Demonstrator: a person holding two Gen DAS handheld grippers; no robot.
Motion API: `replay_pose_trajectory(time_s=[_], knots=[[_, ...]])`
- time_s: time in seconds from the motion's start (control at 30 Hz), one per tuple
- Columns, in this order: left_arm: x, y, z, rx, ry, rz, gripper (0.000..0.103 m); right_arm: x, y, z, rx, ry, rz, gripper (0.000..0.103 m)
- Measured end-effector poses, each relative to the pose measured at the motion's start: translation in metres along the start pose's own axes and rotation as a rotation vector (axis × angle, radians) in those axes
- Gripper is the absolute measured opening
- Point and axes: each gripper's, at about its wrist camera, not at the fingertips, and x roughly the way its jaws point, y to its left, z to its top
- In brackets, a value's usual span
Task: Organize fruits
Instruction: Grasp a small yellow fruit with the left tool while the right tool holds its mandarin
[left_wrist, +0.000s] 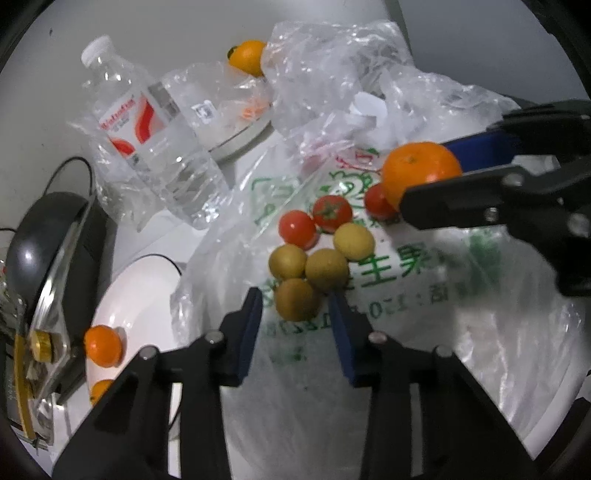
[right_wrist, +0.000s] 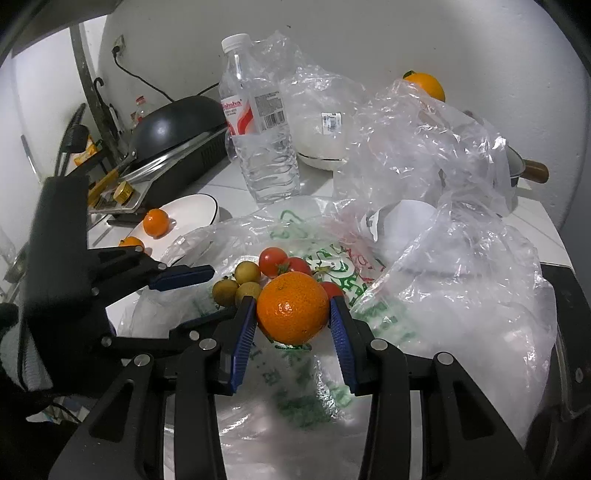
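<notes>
Your right gripper (right_wrist: 292, 314) was clamped on a mandarin (right_wrist: 291, 307), its 2 blue pads pressing the fruit's left and right flanks. The mandarin was nearly round, so no long axis could be told; a small dimple faced the right wrist camera. In the left wrist view the same mandarin (left_wrist: 421, 170) sat at the far right, held just above the printed plastic bag (left_wrist: 388, 280).

Your left gripper (left_wrist: 295, 321) stood with its jaws apart, holding nothing, the tips on either side of the nearest of 4 yellow-brown fruits (left_wrist: 297, 299). These 4 lay clustered and touching on the bag, with 3 tomatoes (left_wrist: 332, 211) just beyond them; 1 tomato showed its green calyx upward.

The white plate (right_wrist: 192, 210) at the left held 2 small mandarins (right_wrist: 156, 222), well apart from the bag. A water bottle (right_wrist: 258, 122) stood upright at the far side, cap on, water in its lower part. Crumpled clear bags (right_wrist: 436, 147) lay to the right of the bottle. A white bowl (right_wrist: 321, 162) sat behind the bottle, covered by clear film. Another orange (right_wrist: 424, 85) rested far right, behind the clear bags. A black wok (right_wrist: 173, 125) sat at the far left.
</notes>
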Motion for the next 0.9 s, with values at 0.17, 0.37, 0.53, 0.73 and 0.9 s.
replay_pose_trajectory(time_s=[0.17, 0.37, 0.53, 0.73, 0.9], knots=[[0.007, 0.008, -0.001, -0.032, -0.003, -0.045, 0.035, 0.001, -0.001, 0.001, 0.003, 0.004, -0.011, 0.043], [0.007, 0.010, -0.002, -0.049, -0.010, -0.084, 0.026, 0.003, 0.001, 0.001, 0.001, 0.013, -0.019, 0.043], [-0.007, 0.014, -0.004, -0.077, -0.035, -0.110, 0.025, 0.000, 0.007, 0.004, -0.010, 0.010, -0.034, 0.043], [-0.030, 0.017, -0.005, -0.102, -0.087, -0.128, 0.025, -0.005, 0.018, 0.007, -0.025, 0.003, -0.046, 0.043], [-0.053, 0.025, -0.006, -0.117, -0.144, -0.128, 0.025, -0.012, 0.031, 0.009, -0.042, -0.004, -0.057, 0.043]])
